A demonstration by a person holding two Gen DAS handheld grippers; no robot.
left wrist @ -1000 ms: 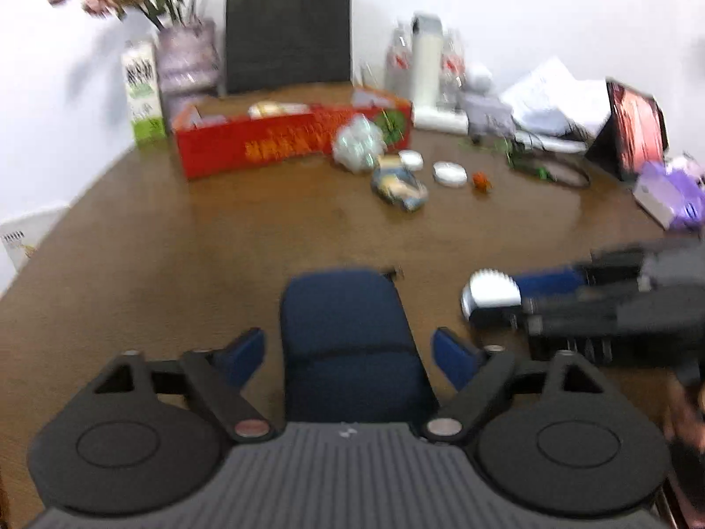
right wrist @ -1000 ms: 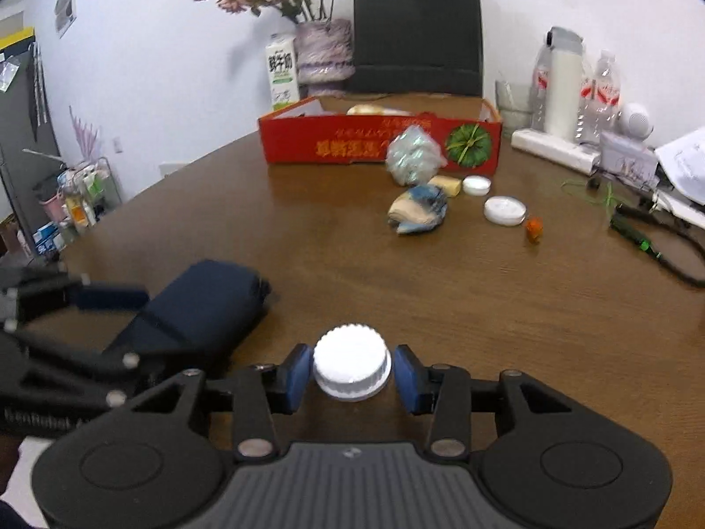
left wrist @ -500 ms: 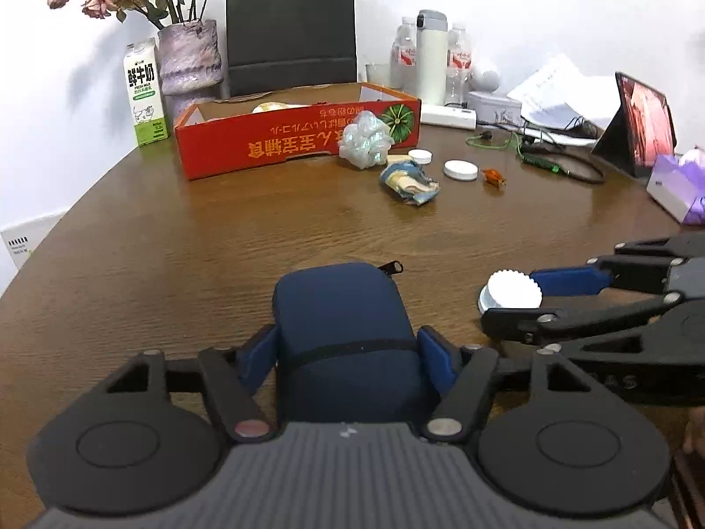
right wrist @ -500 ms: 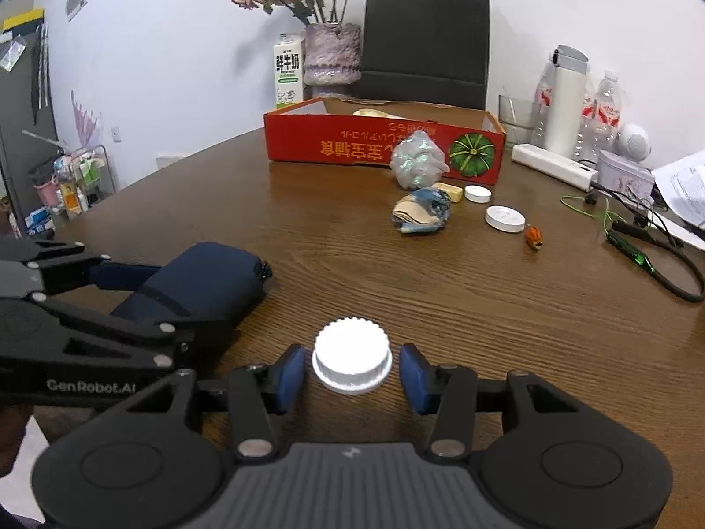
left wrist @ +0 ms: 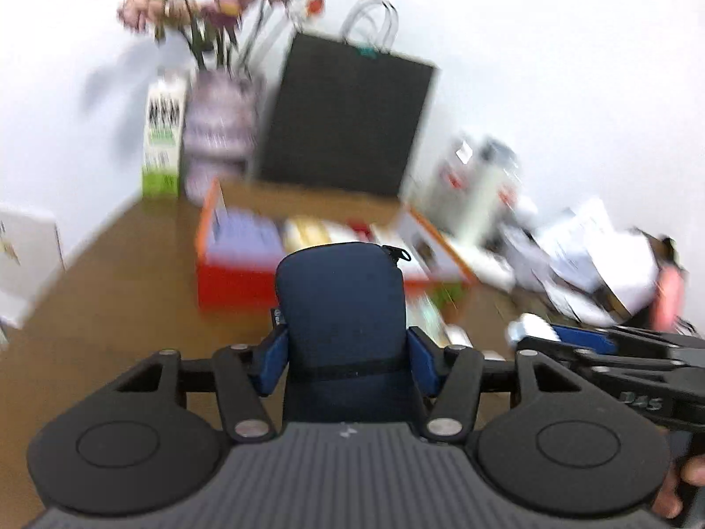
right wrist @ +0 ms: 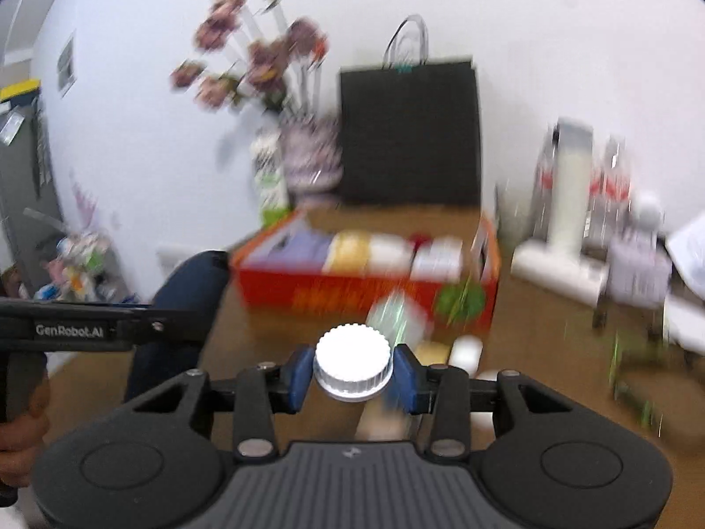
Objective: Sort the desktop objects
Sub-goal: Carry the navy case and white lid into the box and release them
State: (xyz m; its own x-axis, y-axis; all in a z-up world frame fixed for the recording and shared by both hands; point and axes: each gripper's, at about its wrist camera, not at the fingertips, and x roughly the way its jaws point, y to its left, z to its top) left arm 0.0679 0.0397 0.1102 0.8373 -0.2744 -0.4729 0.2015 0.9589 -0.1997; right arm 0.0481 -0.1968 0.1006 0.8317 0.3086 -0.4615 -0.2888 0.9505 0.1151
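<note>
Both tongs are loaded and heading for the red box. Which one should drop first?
Probably the left. The left tongs hold the navy pouch almost directly before the red box; the right tongs, gripping the white cap, look farther back.

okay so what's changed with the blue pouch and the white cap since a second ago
Both are now gripped and lifted. The left tongs closed on the navy pouch and raised it off the table toward the red box. The right tongs closed on the white cap and carried it up and forward too. The box, black bag and flower vase stayed put.
</note>
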